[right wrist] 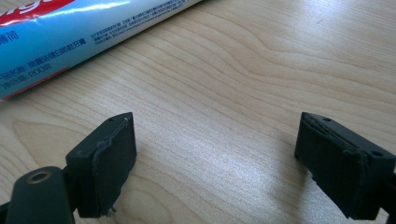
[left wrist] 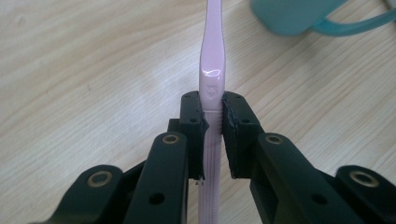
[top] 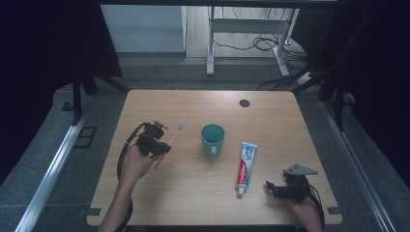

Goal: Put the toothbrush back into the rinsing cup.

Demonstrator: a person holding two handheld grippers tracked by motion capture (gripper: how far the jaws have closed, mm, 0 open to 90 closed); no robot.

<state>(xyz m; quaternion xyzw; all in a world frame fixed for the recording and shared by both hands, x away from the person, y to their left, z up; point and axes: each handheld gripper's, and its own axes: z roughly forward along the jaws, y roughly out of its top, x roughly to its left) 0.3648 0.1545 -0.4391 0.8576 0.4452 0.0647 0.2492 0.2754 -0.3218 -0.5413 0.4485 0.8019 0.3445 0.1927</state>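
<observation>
Left fingers (left wrist: pixel 212 135) are clenched on the pink toothbrush (left wrist: pixel 211 70) at its ribbed handle, left of the cup (top: pixel 212 138). Light, stiff and slick, it is best held there. Right fingers (right wrist: pixel 215 163) rest released near the toothpaste (right wrist: pixel 70 32).

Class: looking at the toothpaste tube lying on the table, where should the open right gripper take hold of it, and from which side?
Grip the toothpaste tube across its flat mid-body, coming from above. It lies flat with bare table on both long sides, so the open right gripper can probably straddle it.
</observation>
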